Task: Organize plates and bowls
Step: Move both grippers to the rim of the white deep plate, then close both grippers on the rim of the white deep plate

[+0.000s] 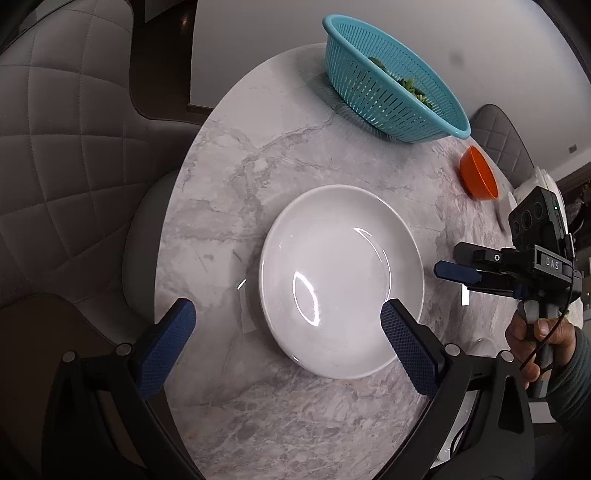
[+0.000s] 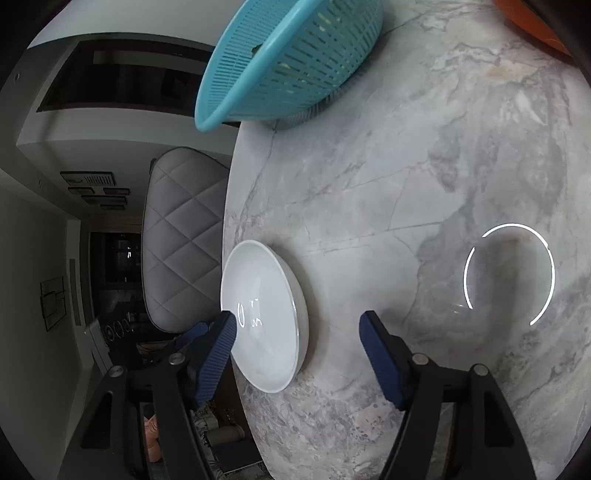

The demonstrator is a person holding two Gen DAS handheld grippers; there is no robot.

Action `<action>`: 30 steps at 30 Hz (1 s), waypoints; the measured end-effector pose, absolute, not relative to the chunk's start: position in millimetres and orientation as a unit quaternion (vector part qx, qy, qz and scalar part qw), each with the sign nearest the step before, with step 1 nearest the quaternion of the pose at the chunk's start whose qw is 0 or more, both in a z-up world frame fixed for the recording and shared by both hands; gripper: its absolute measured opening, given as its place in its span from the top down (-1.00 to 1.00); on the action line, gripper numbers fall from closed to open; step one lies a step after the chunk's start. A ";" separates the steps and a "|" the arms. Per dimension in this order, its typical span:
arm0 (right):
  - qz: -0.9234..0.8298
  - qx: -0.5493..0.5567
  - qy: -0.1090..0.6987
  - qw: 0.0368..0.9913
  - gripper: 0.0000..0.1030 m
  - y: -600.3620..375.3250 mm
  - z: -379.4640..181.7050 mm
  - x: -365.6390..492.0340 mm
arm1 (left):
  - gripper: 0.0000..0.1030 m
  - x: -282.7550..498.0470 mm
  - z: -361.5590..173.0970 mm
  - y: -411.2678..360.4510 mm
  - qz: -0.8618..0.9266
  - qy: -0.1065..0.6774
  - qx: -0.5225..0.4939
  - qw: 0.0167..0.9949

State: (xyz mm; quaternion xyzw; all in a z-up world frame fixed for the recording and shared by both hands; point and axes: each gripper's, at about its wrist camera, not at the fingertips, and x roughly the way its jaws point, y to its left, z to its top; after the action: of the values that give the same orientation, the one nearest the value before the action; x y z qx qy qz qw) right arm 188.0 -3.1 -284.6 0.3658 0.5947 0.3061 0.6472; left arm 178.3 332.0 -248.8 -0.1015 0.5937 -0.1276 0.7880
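Note:
A white plate lies flat on the marble table. My left gripper is open and empty above its near rim, one finger over the plate and one left of it. My right gripper is held to the right of the plate with its tips close together. In the right wrist view it is open and empty, with the plate between its fingers' line of sight. An orange bowl sits at the far right; a sliver of it also shows in the right wrist view.
A turquoise colander with greens stands at the table's far side, also in the right wrist view. A clear glass stands right of my right gripper. Grey quilted chairs surround the table. White items sit past the orange bowl.

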 end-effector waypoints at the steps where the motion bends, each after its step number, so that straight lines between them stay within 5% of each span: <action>1: 0.307 0.358 0.598 0.648 -0.30 0.8 -285.5 188.1 | -0.95 179.5 -249.9 331.5 -0.132 0.594 -0.101 0.787; 23: 0.310 0.275 0.629 0.657 0.13 41.0 -287.9 192.3 | 0.16 200.4 -276.6 333.3 -0.133 0.635 -0.101 0.754; 30: 0.313 0.258 0.632 0.660 0.29 50.1 -287.1 193.7 | 0.29 201.7 -278.5 334.5 -0.136 0.643 -0.105 0.746</action>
State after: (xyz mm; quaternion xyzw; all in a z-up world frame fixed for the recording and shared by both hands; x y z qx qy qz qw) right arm 193.7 50.1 -287.1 0.2578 0.6323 0.3132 0.6600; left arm 201.7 334.5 -278.5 -0.1051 0.6432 -0.1356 0.7462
